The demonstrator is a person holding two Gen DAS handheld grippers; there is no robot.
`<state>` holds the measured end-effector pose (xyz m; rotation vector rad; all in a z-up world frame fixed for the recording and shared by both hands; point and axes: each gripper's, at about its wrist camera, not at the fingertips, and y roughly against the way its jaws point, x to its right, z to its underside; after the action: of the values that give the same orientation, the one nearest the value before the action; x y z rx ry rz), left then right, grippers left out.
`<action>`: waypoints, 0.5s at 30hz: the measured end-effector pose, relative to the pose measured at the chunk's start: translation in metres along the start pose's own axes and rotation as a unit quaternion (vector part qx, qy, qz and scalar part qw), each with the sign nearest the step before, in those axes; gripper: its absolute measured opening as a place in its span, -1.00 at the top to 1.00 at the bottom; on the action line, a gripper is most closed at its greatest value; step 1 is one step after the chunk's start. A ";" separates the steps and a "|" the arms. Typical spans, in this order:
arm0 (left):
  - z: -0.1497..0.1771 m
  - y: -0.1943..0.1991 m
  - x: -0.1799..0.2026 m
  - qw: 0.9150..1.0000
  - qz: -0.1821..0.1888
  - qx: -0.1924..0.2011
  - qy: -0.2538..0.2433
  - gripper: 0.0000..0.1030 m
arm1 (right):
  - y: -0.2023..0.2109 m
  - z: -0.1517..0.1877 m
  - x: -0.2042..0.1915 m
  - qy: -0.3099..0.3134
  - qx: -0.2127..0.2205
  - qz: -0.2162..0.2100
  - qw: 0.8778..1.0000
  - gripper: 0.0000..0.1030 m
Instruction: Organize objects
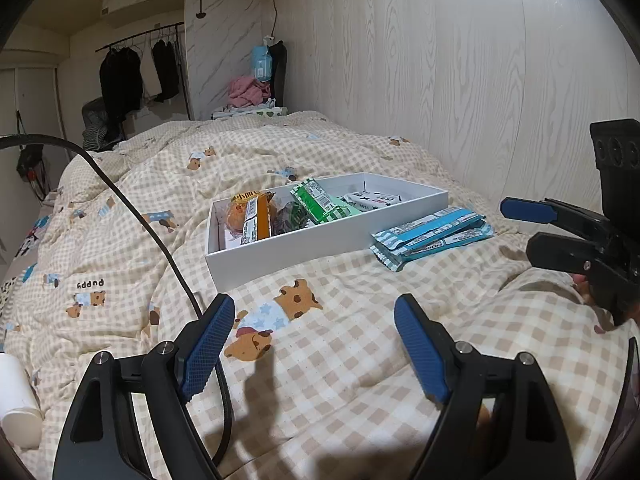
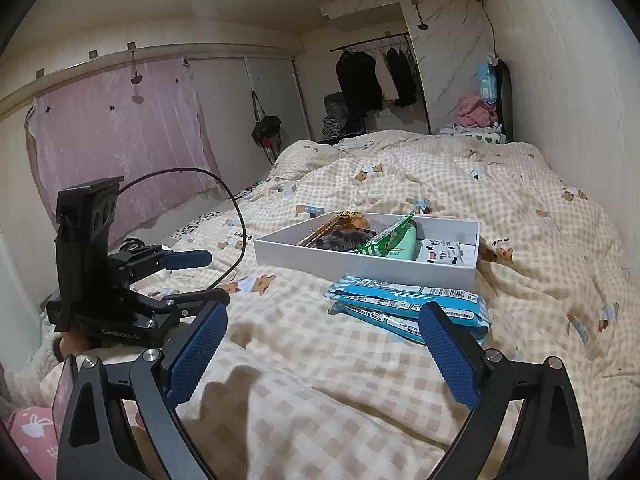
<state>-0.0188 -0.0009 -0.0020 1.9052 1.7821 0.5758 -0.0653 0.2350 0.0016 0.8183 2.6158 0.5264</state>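
A shallow white box point(image 1: 280, 256) point(image 2: 360, 266) lies on the checked quilt. It holds an orange packet point(image 1: 252, 216) point(image 2: 344, 222), a green packet point(image 1: 320, 202) point(image 2: 390, 240), a white packet point(image 1: 372, 200) point(image 2: 440, 256) and something dark between them. A stack of blue packets point(image 1: 432, 238) point(image 2: 404, 300) rests on the quilt beside the box, outside it. My left gripper point(image 1: 316, 320) point(image 2: 208, 278) hovers open over bare quilt, short of the box. My right gripper point(image 2: 324, 320) point(image 1: 520, 228) is open too, its far finger just in front of the blue stack, nothing between its pads.
A wood-grain wall point(image 1: 480, 80) runs along the bed's far side. A black cable point(image 1: 140, 220) arcs over the quilt to the left gripper. A white cylinder point(image 1: 16, 400) lies at the near left. Folded clothes point(image 1: 248, 90) sit at the bed's far end. A pink curtain point(image 2: 112, 140) hangs beyond.
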 end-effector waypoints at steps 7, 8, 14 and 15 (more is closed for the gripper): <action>0.001 0.000 0.000 1.000 0.000 -0.001 0.001 -0.65 | 0.000 0.000 0.002 -0.004 -0.001 0.000 1.000 -0.89; 0.001 0.000 0.000 1.000 0.001 -0.001 0.000 -0.65 | 0.000 0.001 0.002 -0.005 -0.001 0.001 1.000 -0.89; 0.000 -0.001 0.000 1.000 0.001 -0.001 0.000 -0.65 | 0.000 0.001 0.001 -0.007 -0.003 0.002 1.000 -0.89; 0.000 -0.001 0.000 1.000 0.001 -0.001 0.000 -0.65 | 0.000 0.001 0.001 -0.007 -0.003 0.002 1.000 -0.89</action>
<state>-0.0190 -0.0011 -0.0026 1.9054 1.7807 0.5782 -0.0655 0.2359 0.0005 0.8227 2.5991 0.5287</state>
